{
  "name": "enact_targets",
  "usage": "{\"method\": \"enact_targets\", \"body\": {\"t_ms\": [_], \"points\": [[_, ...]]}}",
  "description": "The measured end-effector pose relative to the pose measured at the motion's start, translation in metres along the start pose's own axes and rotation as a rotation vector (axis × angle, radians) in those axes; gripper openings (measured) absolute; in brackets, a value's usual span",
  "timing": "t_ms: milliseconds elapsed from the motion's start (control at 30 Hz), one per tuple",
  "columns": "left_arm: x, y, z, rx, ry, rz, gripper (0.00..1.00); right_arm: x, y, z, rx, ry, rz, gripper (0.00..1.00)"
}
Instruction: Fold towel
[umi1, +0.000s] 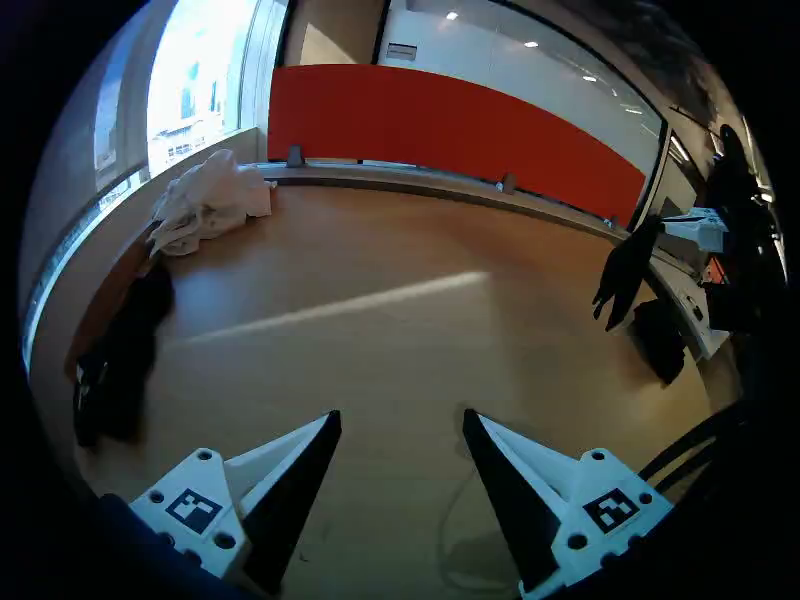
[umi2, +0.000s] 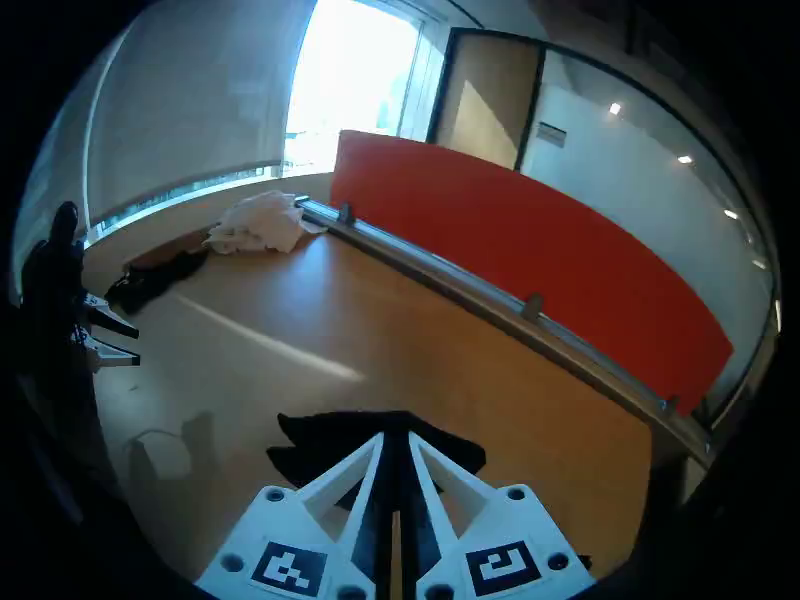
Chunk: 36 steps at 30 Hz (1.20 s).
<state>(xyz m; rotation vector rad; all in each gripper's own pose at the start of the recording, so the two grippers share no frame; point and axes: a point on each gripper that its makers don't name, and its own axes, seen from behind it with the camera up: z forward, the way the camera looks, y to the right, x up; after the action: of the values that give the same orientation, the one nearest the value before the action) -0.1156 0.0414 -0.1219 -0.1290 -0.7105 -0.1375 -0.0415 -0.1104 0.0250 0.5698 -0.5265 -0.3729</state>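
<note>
Two fingers of the left gripper (umi1: 400, 415) are standing wide apart in the left gripper view, gripping nothing and hovering over the wooden table (umi1: 400, 330). A stripe of sunlight is running across the tabletop. At the far left corner a white heap of cloth (umi1: 210, 200) is lying beside the window (umi1: 195, 90), and a dark cloth (umi1: 125, 360) is draping over the table's left edge. A red partition (umi1: 450, 125) is running along the back. Off to the right, the right gripper (umi1: 700, 228) is holding a black towel (umi1: 625, 270), which is dangling loosely above the table's right side.

In the right gripper view, the right gripper (umi2: 396, 440) is pinching together on the black towel (umi2: 330, 440), with the fabric bunching out past both fingers, low over the table (umi2: 420, 340). The white heap of cloth (umi2: 260, 222) and the dark cloth (umi2: 155, 275) are sitting at the far corner. At the left edge, a person in dark clothing (umi2: 55, 290) is holding the left gripper (umi2: 110, 340).
</note>
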Motion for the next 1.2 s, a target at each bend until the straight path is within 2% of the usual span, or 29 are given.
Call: {"method": "enact_targets", "body": {"t_ms": [467, 967, 1200], "points": [[0.006, 0.020, 0.014, 0.006, -0.012, 0.009, 0.90, -0.030, 0.070, -0.021, -0.054, -0.023, 0.035, 0.02], [0.015, 0.039, 0.027, 0.015, -0.024, 0.019, 0.90, -0.058, 0.151, -0.040, -0.125, -0.054, 0.042, 0.02], [0.020, 0.047, 0.031, 0.018, -0.026, 0.033, 0.90, -0.070, 0.182, -0.048, -0.155, -0.063, 0.057, 0.02]]}}
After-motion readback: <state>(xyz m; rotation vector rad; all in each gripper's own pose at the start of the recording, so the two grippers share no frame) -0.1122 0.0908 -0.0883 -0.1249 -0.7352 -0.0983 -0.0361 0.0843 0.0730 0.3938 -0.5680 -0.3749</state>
